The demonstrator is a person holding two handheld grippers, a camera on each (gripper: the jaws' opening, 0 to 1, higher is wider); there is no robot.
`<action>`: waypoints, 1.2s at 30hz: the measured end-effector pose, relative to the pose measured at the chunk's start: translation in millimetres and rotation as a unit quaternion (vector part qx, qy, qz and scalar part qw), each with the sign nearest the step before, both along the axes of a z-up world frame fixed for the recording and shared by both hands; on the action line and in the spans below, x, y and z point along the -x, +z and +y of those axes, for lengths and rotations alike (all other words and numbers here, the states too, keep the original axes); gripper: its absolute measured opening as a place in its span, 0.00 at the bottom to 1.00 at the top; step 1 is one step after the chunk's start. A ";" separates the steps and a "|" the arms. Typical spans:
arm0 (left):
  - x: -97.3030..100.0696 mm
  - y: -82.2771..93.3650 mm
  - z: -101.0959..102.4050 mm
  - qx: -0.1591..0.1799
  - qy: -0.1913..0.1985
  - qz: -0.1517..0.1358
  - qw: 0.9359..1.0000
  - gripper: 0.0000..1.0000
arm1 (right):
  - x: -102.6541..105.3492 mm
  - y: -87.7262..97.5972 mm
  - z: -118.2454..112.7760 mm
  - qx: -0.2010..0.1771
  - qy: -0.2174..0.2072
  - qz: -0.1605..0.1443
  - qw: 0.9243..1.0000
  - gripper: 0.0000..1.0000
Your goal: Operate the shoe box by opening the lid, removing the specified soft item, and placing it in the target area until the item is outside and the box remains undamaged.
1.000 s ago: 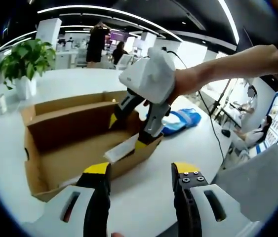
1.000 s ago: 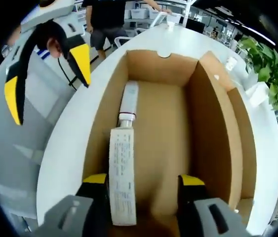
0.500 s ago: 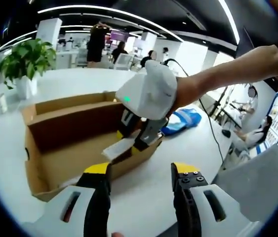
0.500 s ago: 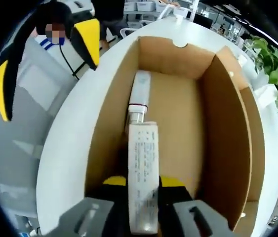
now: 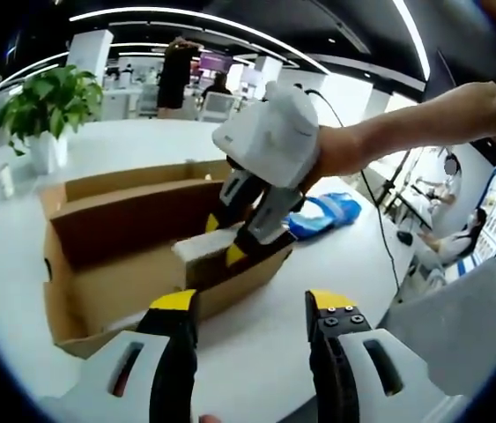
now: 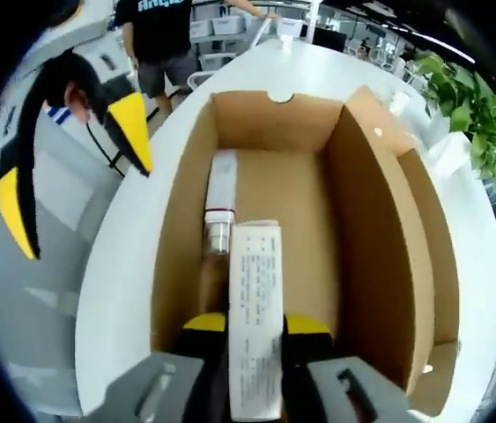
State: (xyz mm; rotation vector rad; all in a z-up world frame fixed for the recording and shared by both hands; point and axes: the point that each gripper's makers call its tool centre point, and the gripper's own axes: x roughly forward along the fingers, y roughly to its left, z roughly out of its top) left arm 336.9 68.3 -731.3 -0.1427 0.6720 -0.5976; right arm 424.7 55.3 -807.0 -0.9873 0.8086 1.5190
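Note:
An open brown shoe box (image 5: 133, 225) lies on a white table (image 5: 256, 348), its lid (image 5: 124, 182) folded back on the far side. My right gripper (image 5: 223, 240) comes in from the right over the box's near end, shut on a flat white printed packet (image 5: 196, 245). In the right gripper view the packet (image 6: 255, 308) sits clamped between my right gripper's (image 6: 255, 328) jaws, raised off the box (image 6: 371, 238) floor. A white tube (image 6: 220, 198) with a red band lies along the box's left wall. My left gripper (image 5: 249, 304) hangs open before the box, holding nothing, and appears as left gripper (image 6: 71, 167) beside it.
A blue and white bag (image 5: 325, 211) lies on the table beyond the box. A potted plant (image 5: 43, 106) stands at the far left and a person's bare arm (image 5: 406, 123) crosses over the right. A person (image 6: 164, 44) stands past the table edge (image 6: 124, 256).
My right gripper went from open around the white packet to shut on it, then rose with it above the box floor. The left gripper stayed put.

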 end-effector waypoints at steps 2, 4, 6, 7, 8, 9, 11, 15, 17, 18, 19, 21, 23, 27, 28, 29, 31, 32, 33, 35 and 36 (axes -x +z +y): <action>-0.7 -0.8 -1.3 0.000 -0.002 0.000 1.000 0.49 | -2.7 4.2 0.9 -0.004 -0.004 -0.001 1.000 0.17; 0.4 -0.2 -4.0 0.001 -0.004 0.001 1.000 0.49 | -4.3 7.1 1.4 -0.006 -0.006 -0.002 1.000 0.17; 1.6 -0.4 -5.8 0.000 -0.007 0.002 1.000 0.49 | -4.3 9.8 0.8 -0.007 -0.007 -0.002 1.000 0.17; 1.0 -1.6 -5.3 -0.001 -0.007 0.002 1.000 0.49 | -4.0 10.9 0.5 -0.007 -0.007 -0.003 1.000 0.17; 1.1 -2.0 -5.4 0.000 -0.008 0.002 1.000 0.49 | -4.4 11.5 0.3 -0.006 -0.005 -0.004 1.000 0.17; 1.3 -2.0 -5.5 0.000 -0.008 0.002 1.000 0.49 | -4.0 13.1 -0.2 -0.006 -0.003 -0.006 1.000 0.17; 1.8 -1.8 -5.7 0.000 -0.008 0.003 1.000 0.49 | -2.3 16.8 -0.2 -0.006 0.001 -0.007 1.000 0.17; 3.6 -0.8 -7.0 0.000 -0.009 0.003 1.000 0.49 | -3.7 24.9 1.1 -0.009 0.001 -0.013 1.000 0.17; 4.5 -0.5 -7.8 0.000 -0.010 0.004 1.000 0.49 | -4.5 28.6 1.7 -0.011 -0.001 -0.014 1.000 0.17; 4.8 -0.9 -7.9 -0.001 -0.010 0.004 1.000 0.49 | -4.9 31.3 1.8 -0.012 -0.002 -0.015 1.000 0.17; 4.2 -2.1 -7.3 -0.001 -0.011 0.004 1.000 0.49 | -5.3 33.8 1.7 -0.013 -0.002 -0.017 1.000 0.17; 3.9 -3.9 -6.8 -0.001 -0.012 0.006 1.000 0.49 | -7.1 39.9 1.4 -0.016 -0.003 -0.023 1.000 0.17; 4.2 -4.3 -7.1 -0.002 -0.013 0.006 1.000 0.49 | -9.3 46.3 1.5 -0.021 -0.007 -0.025 0.999 0.17; 5.5 -5.0 -8.9 -0.002 -0.016 0.007 1.000 0.49 | -12.5 58.6 -1.5 -0.027 -0.012 -0.033 0.999 0.17; 5.7 -5.1 -9.2 -0.002 -0.017 0.007 1.000 0.49 | -13.5 61.3 -2.7 -0.027 -0.013 -0.035 0.999 0.17; 6.2 -5.2 -9.9 -0.003 -0.019 0.008 1.000 0.49 | -14.6 65.0 -4.2 -0.029 -0.015 -0.036 0.999 0.17; 6.6 -5.5 -10.7 -0.003 -0.022 0.008 1.000 0.49 | -17.6 71.8 -6.8 -0.032 -0.018 -0.039 0.999 0.17; 6.9 -5.8 -11.2 -0.003 -0.023 0.008 1.000 0.49 | -19.2 74.0 -8.1 -0.032 -0.020 -0.041 0.998 0.17; 7.0 -5.7 -11.6 -0.004 -0.024 0.008 1.000 0.49 | -20.8 76.4 -9.6 -0.032 -0.022 -0.044 0.998 0.17; 6.8 -5.6 -12.3 -0.003 -0.025 0.008 1.000 0.49 | -22.5 82.1 -12.5 -0.034 -0.026 -0.047 0.998 0.17; 6.6 -5.7 -12.7 -0.003 -0.026 0.009 1.000 0.49 | -24.1 85.8 -15.0 -0.036 -0.028 -0.049 0.998 0.17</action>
